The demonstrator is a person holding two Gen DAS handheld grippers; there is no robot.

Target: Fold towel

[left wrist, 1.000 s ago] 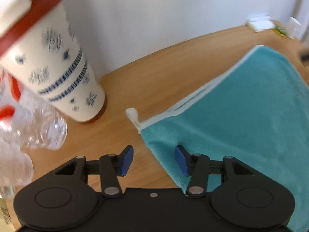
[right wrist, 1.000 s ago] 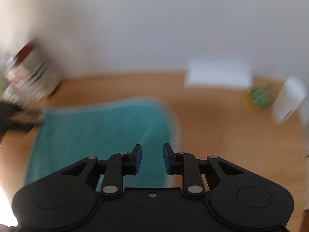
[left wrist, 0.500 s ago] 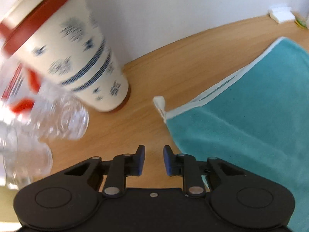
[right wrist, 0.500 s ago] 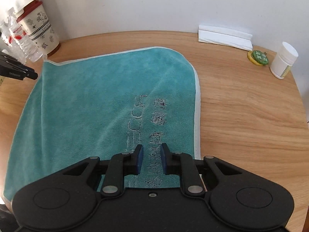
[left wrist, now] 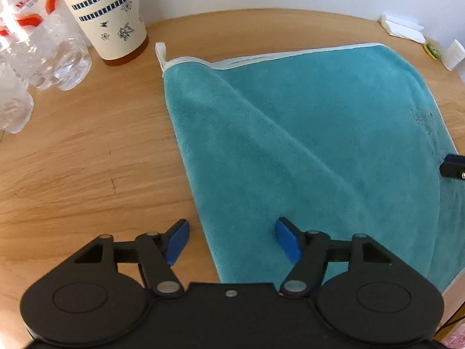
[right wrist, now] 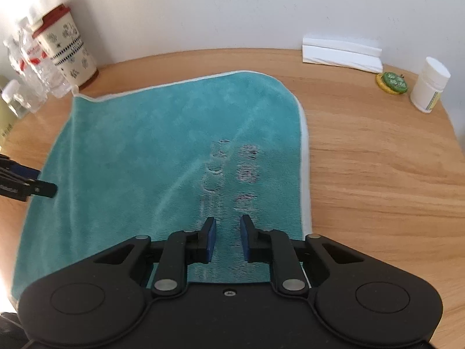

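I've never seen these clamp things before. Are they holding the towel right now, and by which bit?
No. The left gripper is wide open astride the towel edge; the right gripper is open above it.

My left gripper low and level, its 2 blue pads spread wide, my right gripper level, pads narrowly apart, holding nothing

Towel near edge hidden under both gripper bodies. Embroidered lettering motion-blurred, unreadable. Cup top cut off by left frame. Bottle label partly cropped. Small green item unidentifiable.
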